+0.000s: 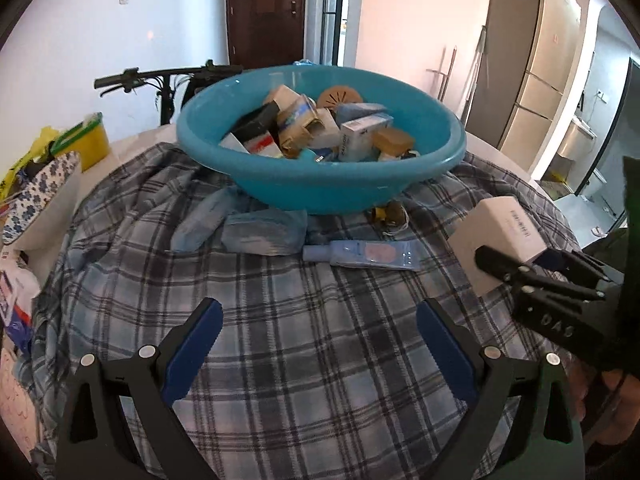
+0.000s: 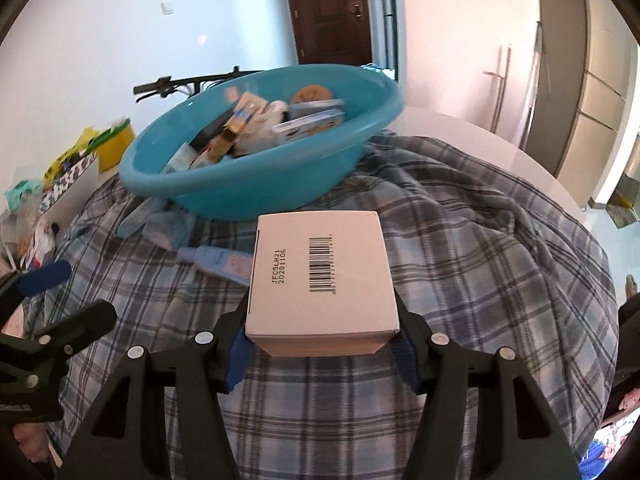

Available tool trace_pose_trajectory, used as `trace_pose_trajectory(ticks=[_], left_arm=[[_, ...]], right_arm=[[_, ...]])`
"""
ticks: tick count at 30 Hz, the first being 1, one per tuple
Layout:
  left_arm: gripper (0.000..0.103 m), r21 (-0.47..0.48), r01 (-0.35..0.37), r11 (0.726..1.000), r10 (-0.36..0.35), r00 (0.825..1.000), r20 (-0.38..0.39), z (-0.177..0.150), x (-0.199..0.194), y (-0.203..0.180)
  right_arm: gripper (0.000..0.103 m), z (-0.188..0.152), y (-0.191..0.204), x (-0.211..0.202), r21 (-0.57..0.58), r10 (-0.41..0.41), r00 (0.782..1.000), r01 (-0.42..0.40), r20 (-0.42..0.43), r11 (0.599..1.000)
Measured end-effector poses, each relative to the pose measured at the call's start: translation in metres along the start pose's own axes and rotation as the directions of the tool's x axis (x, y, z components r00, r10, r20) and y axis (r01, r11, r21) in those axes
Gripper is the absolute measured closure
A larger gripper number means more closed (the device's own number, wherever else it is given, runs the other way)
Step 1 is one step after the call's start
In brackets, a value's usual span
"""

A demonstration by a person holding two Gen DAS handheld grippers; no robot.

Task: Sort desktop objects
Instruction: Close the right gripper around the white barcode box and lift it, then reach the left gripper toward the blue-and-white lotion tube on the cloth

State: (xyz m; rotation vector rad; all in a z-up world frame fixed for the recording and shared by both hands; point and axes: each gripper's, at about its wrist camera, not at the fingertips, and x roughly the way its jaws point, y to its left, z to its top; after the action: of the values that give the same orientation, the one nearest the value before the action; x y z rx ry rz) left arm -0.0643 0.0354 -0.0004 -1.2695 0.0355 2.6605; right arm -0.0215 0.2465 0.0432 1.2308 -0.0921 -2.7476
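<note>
Two sets of fingers work over a plaid cloth [image 1: 304, 320] spread on the tabletop. The right gripper [image 2: 322, 354] has its fingers clamped on a white box [image 2: 320, 276], barcode face up, held clear of the cloth. The left gripper [image 1: 320, 344] has its fingers wide apart with nothing between them. Beyond both fingertips sits a blue basin [image 1: 320, 184] filled with small boxes and packets. Between the left fingers and the basin lies a pale blue tube [image 1: 362, 255], beside crumpled blue wrappers [image 1: 260, 234], just ahead of the basin's foot.
</note>
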Motion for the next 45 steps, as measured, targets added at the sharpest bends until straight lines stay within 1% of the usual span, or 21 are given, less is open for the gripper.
trace_pose_trajectory(ticks=[6,10,13,17,19,23,26,28,30,32,33,34,35,37,38,40,41,42,43,44,45], left_arm=[[0.004,0.035,-0.014,0.999,0.015,1.0,-0.016,0.005,0.016,-0.01],[0.004,0.059,-0.016,0.998,0.018,0.999,-0.036,0.009,0.028,-0.018],[0.004,0.077,-0.012,0.997,0.017,0.998,-0.061,0.011,0.039,-0.024],[0.004,0.093,-0.018,0.996,0.027,0.994,-0.105,0.01,0.06,-0.032],[0.004,0.085,-0.02,0.996,0.029,0.994,-0.11,0.012,0.066,-0.032],[0.004,0.049,0.011,0.999,-0.006,0.995,-0.104,0.021,0.074,-0.025],[0.004,0.053,-0.014,0.998,0.019,0.995,-0.094,0.026,0.081,-0.02],[0.004,0.055,-0.016,0.998,0.021,0.995,-0.094,0.027,0.086,-0.018],[0.004,0.034,0.006,0.999,-0.003,0.996,-0.092,0.029,0.089,-0.015],[0.004,0.013,0.048,0.999,-0.046,0.995,-0.084,0.032,0.09,-0.012],[0.006,0.011,0.061,0.998,-0.06,0.995,-0.085,0.032,0.091,-0.012],[0.011,0.016,0.079,0.997,-0.077,0.993,-0.088,0.033,0.091,-0.013],[0.013,0.021,0.085,0.996,-0.082,0.993,-0.089,0.033,0.091,-0.014],[0.018,0.028,0.079,0.996,-0.077,0.993,-0.093,0.032,0.093,-0.016],[0.022,0.031,0.079,0.996,-0.076,0.992,-0.097,0.031,0.094,-0.017],[0.041,0.029,0.082,0.996,-0.078,0.991,-0.11,0.029,0.095,-0.017],[0.047,0.022,0.097,0.995,-0.094,0.988,-0.12,0.027,0.096,-0.016],[0.057,0.013,0.121,0.993,-0.118,0.984,-0.134,0.025,0.097,-0.015],[0.063,0.008,0.132,0.991,-0.13,0.981,-0.142,0.023,0.096,-0.015],[0.065,0.012,0.134,0.991,-0.131,0.982,-0.138,0.02,0.094,-0.016],[0.069,0.025,0.135,0.991,-0.13,0.982,-0.137,0.017,0.091,-0.017]], right_arm=[[0.045,0.002,-0.017,-0.007,0.025,-0.016,1.0,0.015,0.016,1.0],[0.045,0.003,-0.023,-0.01,0.034,-0.007,1.0,0.006,0.014,0.999],[0.045,0.004,-0.021,-0.016,0.024,0.005,0.999,-0.006,0.034,1.0],[0.045,0.006,-0.021,-0.018,0.01,-0.013,0.999,0.013,0.05,1.0],[0.045,0.005,-0.026,-0.014,0.018,-0.006,0.999,0.005,0.038,1.0],[0.045,0.002,-0.037,-0.006,0.046,0.0,1.0,-0.001,0.013,0.999],[0.045,0.0,-0.043,-0.003,0.058,-0.002,1.0,0.002,0.008,0.998],[0.045,-0.001,-0.046,-0.004,0.057,-0.004,1.0,0.004,0.009,0.998],[0.045,0.0,-0.047,-0.005,0.055,-0.008,1.0,0.007,0.01,0.998],[0.045,0.001,-0.048,-0.005,0.055,-0.011,1.0,0.01,0.012,0.998],[0.045,0.001,-0.048,-0.005,0.057,-0.011,1.0,0.011,0.012,0.998],[0.045,0.001,-0.049,-0.005,0.058,-0.012,1.0,0.011,0.012,0.998],[0.045,0.0,-0.049,-0.006,0.06,-0.012,1.0,0.012,0.011,0.998],[0.045,0.0,-0.05,-0.006,0.061,-0.013,1.0,0.012,0.012,0.998],[0.045,0.0,-0.05,-0.007,0.062,-0.012,1.0,0.011,0.012,0.998],[0.045,0.0,-0.049,-0.007,0.06,-0.013,1.0,0.012,0.013,0.998],[0.045,0.0,-0.049,-0.007,0.058,-0.014,1.0,0.013,0.013,0.998],[0.045,0.0,-0.05,-0.007,0.057,-0.013,1.0,0.012,0.013,0.998],[0.045,0.0,-0.049,-0.008,0.055,-0.013,1.0,0.012,0.014,0.998],[0.045,0.0,-0.049,-0.008,0.053,-0.012,1.0,0.011,0.014,0.999],[0.045,-0.001,-0.047,-0.009,0.052,-0.012,1.0,0.011,0.014,0.999]])
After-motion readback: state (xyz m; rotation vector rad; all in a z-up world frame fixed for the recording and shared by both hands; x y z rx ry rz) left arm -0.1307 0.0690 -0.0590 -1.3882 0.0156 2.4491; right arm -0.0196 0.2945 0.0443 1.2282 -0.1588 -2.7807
